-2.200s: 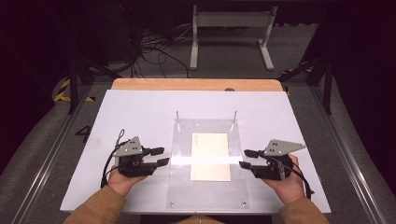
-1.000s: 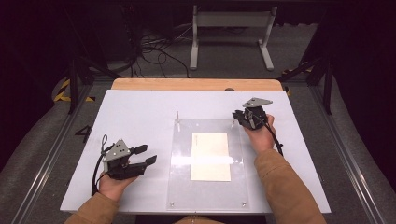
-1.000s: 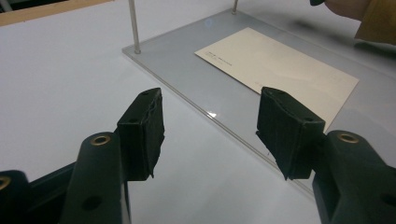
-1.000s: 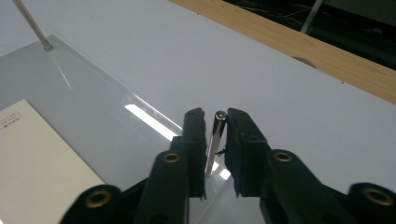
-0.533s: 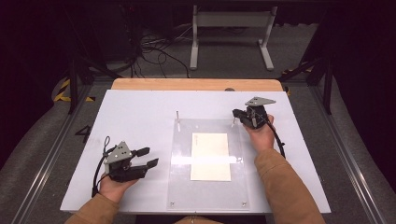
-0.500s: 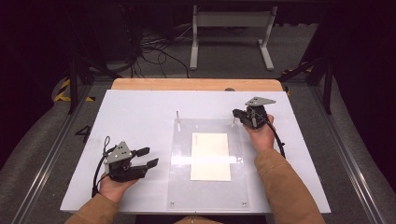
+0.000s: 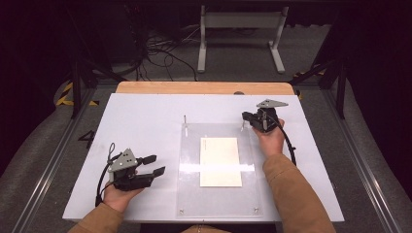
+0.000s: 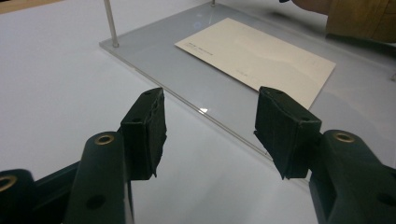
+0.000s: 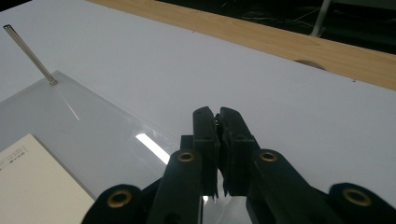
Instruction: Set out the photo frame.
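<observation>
Right gripper [image 7: 246,116] sits at the far right corner of the clear acrylic plate [image 7: 189,194], jaws pressed together. High view puts its tips at the far right steel pin [image 7: 243,125]; whether the pin is pinched between them cannot be told, since the right gripper view shows the jaws meeting with nothing visible in the slit. Far left steel pin [image 9: 29,55] stands upright at the plate's other far corner, slightly tilted in the right gripper view.

Left gripper [image 7: 156,165] rests low on the white tabletop [image 7: 145,121], just left of the plate's left edge, jaws spread wide with nothing between them. It points toward the plate.

Cream card [image 7: 221,161] lies flat near the middle of the plate, long side running away from the person, clear of both grippers. Small print sits along its far left corner [image 8: 196,46].
</observation>
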Motion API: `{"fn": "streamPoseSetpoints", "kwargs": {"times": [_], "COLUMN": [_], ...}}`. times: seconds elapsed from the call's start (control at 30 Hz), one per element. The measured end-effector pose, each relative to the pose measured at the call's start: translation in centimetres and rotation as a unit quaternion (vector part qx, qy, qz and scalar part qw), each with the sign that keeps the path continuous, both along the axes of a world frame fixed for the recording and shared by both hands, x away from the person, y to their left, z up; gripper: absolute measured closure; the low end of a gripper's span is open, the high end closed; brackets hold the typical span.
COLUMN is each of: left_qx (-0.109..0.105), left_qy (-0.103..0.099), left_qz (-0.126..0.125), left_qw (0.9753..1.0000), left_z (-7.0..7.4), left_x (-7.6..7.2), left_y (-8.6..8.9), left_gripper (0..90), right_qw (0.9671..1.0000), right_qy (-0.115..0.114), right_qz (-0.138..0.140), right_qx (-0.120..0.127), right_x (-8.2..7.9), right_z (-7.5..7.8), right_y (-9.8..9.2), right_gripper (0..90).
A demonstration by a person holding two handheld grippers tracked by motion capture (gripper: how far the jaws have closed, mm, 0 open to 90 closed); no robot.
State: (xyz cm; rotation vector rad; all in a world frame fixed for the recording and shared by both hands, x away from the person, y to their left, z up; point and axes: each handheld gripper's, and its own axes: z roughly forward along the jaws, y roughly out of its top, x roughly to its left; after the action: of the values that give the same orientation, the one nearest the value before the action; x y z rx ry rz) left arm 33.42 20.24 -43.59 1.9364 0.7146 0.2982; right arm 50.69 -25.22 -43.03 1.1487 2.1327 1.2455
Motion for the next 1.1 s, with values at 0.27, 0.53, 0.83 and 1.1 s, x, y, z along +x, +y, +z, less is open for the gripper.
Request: {"fn": "streamPoseSetpoints", "kwargs": {"times": [0.27, 0.53, 0.83, 1.1], "left_qx": [0.003, 0.01, 0.035, 0.049], "left_qy": [0.002, -0.003, -0.033, -0.054], "left_qz": [-0.003, -0.003, -0.026, -0.045], "left_qw": [1.0, 0.9999, 0.9985, 0.9964], "left_z": [-0.1, -0.1, -0.1, -0.2], "left_x": [0.0, -0.1, -0.6, -1.1], "left_y": [-0.2, -0.4, -1.4, -2.3], "left_gripper": [43.3, 41.1, 33.9, 22.6], "right_qw": [0.9997, 0.9993, 0.9981, 0.9977], "right_qy": [0.017, 0.027, 0.046, 0.051], "right_qz": [-0.005, -0.001, -0.003, -0.003], "right_qx": [0.015, 0.024, 0.039, 0.045], "right_x": [0.7, 1.3, 2.1, 2.4], "right_z": [0.1, 0.1, 0.1, 0.1], "right_y": [-0.1, -0.3, -0.5, -0.6], "right_gripper": [85.9, 85.9, 85.8, 85.8]}}
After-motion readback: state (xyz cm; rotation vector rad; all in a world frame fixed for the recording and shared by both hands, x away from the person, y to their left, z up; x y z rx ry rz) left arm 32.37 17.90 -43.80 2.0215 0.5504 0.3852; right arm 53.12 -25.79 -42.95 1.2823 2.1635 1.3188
